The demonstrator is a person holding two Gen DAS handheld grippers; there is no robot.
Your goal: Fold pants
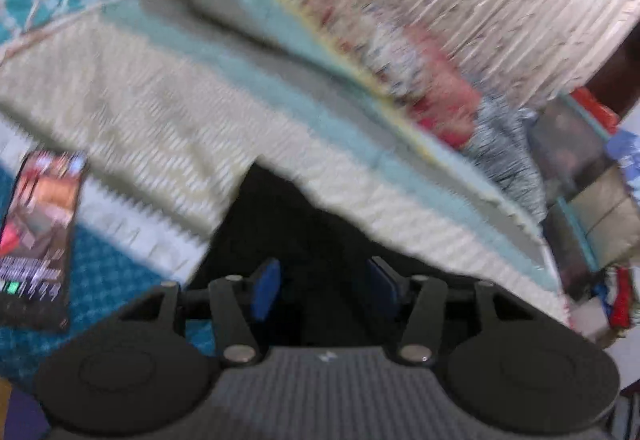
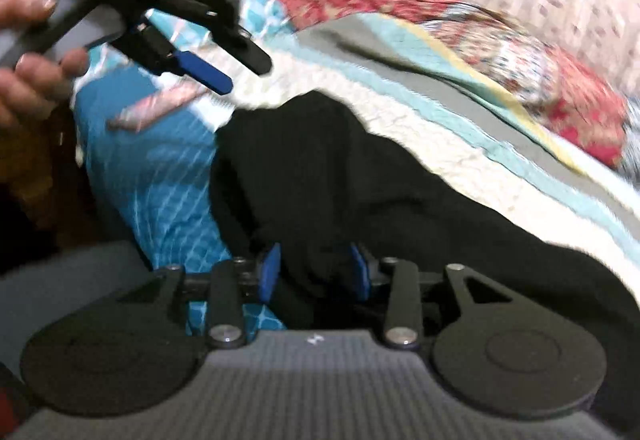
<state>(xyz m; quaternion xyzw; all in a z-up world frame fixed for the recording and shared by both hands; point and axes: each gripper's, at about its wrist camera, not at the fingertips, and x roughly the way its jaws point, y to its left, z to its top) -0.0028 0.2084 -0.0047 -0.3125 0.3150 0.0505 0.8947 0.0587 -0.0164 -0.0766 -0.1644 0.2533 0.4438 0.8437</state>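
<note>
- We see the pants (image 2: 360, 176) as a dark heap on the bed (image 2: 460, 144), spreading from between our right fingers out ahead and to their right; not yet laid flat, so we judge the fold is barely begun.
- Our right gripper (image 2: 314, 272) has black cloth between its blue fingers (image 2: 269, 272), which stand fairly wide; whether they pinch the cloth or only straddle it, we cannot tell.
- In its own view our left gripper (image 1: 322, 284) has its fingers (image 1: 266, 288) wide apart with the pants (image 1: 288, 224) dark just ahead of them; the right view shows it lifted off the bed, fingers apart, so it holds nothing.
- A phone (image 1: 38, 236) lies on the blue quilt left of the left fingers; worth avoiding when we spread the legs.
- Both views are blurred; cloth edges are unclear.
</note>
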